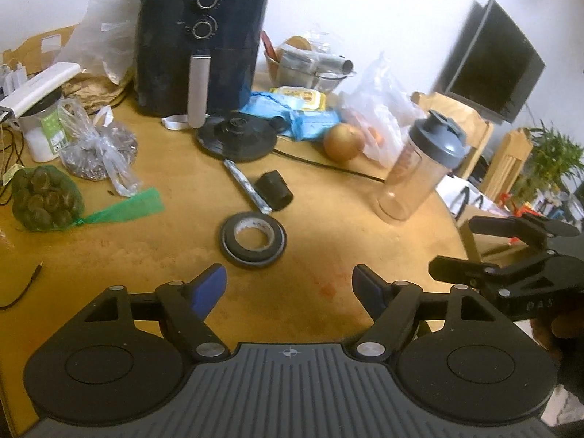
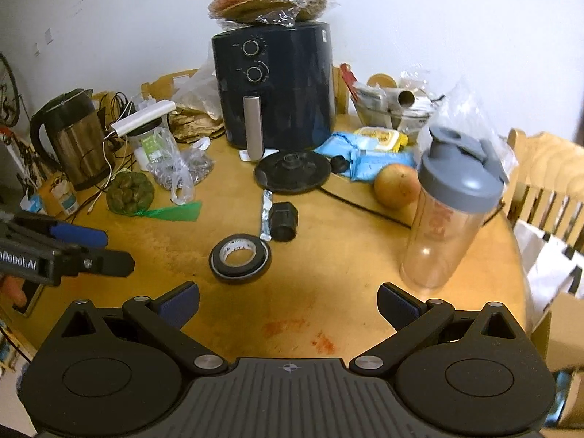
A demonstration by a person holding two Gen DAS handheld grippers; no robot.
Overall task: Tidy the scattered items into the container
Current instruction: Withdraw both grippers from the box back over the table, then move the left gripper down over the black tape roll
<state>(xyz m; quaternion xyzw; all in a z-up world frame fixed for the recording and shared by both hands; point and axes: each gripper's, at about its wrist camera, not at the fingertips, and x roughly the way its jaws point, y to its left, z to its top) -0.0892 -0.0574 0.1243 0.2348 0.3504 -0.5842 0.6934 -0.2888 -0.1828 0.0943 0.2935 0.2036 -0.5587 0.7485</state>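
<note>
A black tape roll [image 1: 253, 239] lies flat on the wooden table, just ahead of my open, empty left gripper [image 1: 288, 284]. Behind it lie a black cylinder [image 1: 273, 189] and a silver sachet [image 1: 247, 186]. A clear shaker bottle with a grey lid [image 1: 419, 168] stands to the right. In the right wrist view the tape roll [image 2: 240, 259], cylinder [image 2: 284, 222], sachet [image 2: 266, 219] and shaker bottle [image 2: 447, 211] show ahead of my open, empty right gripper [image 2: 288, 303]. Each gripper shows at the edge of the other's view.
A black air fryer [image 2: 273, 84] stands at the back, a kettle base [image 2: 292, 171] with its cord in front. An onion [image 2: 397, 185], blue wipe packs [image 2: 365, 157], a green net bag [image 2: 129, 191], plastic bags and a kettle [image 2: 73, 138] crowd the far table. A chair [image 2: 547, 182] stands right.
</note>
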